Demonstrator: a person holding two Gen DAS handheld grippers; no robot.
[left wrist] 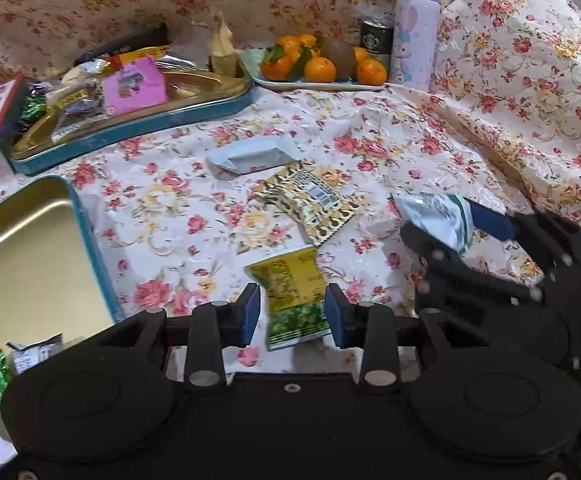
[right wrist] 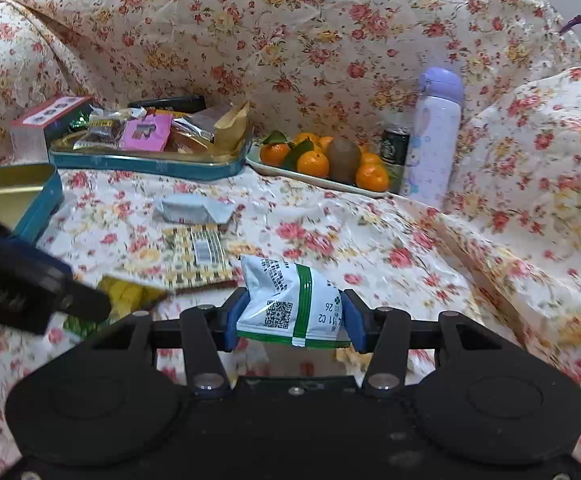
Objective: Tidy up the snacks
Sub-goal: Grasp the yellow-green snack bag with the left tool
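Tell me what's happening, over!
Right gripper shut on white-green packet. Left gripper open around yellow-green packet on cloth. Nothing blocking the near tin.

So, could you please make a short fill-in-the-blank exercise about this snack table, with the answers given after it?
1. The right tool is shut on a white packet with a ____ stripe.
2. The yellow-green packet lies between the pads of the ____ tool.
3. On the plate, one brown ____ lies among the oranges.
4. The bottle beside the dark can has a ____ cap.

Answers: green; left; kiwi; purple
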